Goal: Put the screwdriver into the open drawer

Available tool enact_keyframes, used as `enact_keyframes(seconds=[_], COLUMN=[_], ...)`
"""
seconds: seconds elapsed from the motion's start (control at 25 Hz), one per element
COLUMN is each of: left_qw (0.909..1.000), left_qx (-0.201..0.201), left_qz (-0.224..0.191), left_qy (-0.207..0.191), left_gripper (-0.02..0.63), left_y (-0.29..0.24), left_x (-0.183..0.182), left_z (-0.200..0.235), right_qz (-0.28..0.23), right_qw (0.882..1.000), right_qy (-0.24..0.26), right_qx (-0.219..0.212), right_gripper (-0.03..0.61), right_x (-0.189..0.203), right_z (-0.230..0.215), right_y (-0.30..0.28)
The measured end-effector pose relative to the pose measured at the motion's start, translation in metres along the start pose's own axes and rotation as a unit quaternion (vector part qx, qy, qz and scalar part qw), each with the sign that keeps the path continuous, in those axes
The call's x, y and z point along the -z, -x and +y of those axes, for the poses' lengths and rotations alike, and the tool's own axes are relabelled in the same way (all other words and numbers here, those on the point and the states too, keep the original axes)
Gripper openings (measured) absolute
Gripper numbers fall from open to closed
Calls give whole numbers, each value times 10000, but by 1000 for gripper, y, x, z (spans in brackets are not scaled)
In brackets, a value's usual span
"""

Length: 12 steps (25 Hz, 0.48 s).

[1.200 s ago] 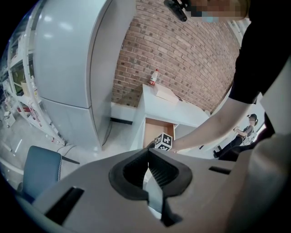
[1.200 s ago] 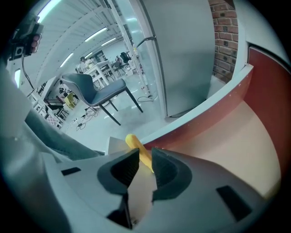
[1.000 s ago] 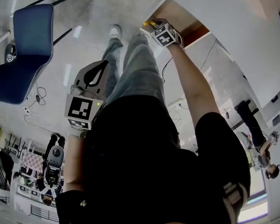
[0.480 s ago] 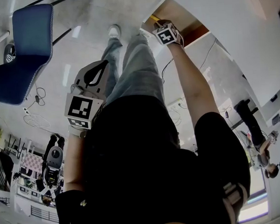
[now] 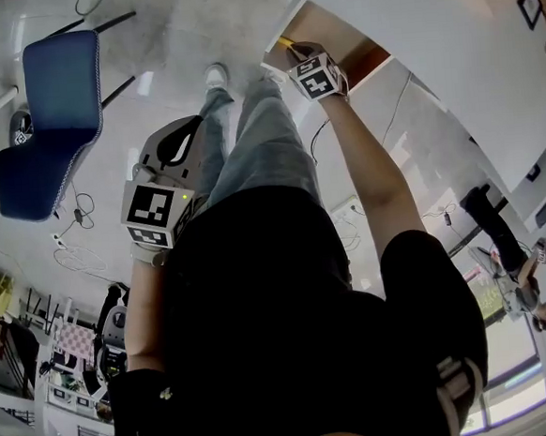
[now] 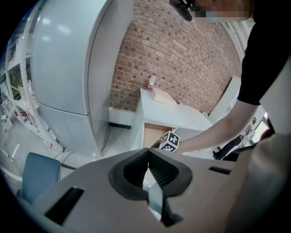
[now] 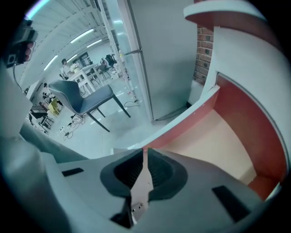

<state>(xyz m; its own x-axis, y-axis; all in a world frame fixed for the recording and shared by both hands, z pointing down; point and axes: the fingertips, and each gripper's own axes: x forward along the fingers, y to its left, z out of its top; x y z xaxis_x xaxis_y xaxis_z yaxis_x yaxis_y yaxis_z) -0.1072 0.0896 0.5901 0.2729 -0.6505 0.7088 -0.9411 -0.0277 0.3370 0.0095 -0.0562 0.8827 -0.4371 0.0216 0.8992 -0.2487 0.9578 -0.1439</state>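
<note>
Right gripper (image 7: 144, 151): jaws pressed together, tips meeting, nothing between the pads. It hangs over the open drawer (image 7: 218, 136), and its own view looks straight in: a pale beige floor, reddish-brown walls, a white front rim. The stretch of floor on show is bare. From the head view, what looks like the screwdriver (image 5: 284, 44) is only a yellow sliver just past the right gripper's tip, at the drawer's near edge. It is too small to tell whether it lies inside or on the rim.

Left gripper (image 6: 148, 150): jaws closed too, holding nothing, held low at the person's left side and well apart from the drawer. Its view looks across at the white cabinet (image 6: 182, 116), which has a box (image 6: 161, 97) and a small bottle (image 6: 149, 82) on top, against a brick wall (image 6: 182, 59). A blue chair (image 5: 52, 98) stands off to the left.
</note>
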Motion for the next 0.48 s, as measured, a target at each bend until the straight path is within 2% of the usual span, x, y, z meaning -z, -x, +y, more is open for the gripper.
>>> enact_keyframes(seconds=[0.28, 0.48], left_qw=[9990, 9969], left_qx=[95, 230], left_qz=[-302, -501], left_qy=[-313, -562], left_gripper=[5, 5], left_y=[9, 14], left_x=[-32, -54], left_z=[2, -3], right_qz=[-961, -1469], right_qw=[9942, 9864], right_qy=[-411, -617], right_qx=[237, 397], right_gripper=[17, 12], right_x=[-55, -80], right_z=[17, 32], right_y=[82, 145])
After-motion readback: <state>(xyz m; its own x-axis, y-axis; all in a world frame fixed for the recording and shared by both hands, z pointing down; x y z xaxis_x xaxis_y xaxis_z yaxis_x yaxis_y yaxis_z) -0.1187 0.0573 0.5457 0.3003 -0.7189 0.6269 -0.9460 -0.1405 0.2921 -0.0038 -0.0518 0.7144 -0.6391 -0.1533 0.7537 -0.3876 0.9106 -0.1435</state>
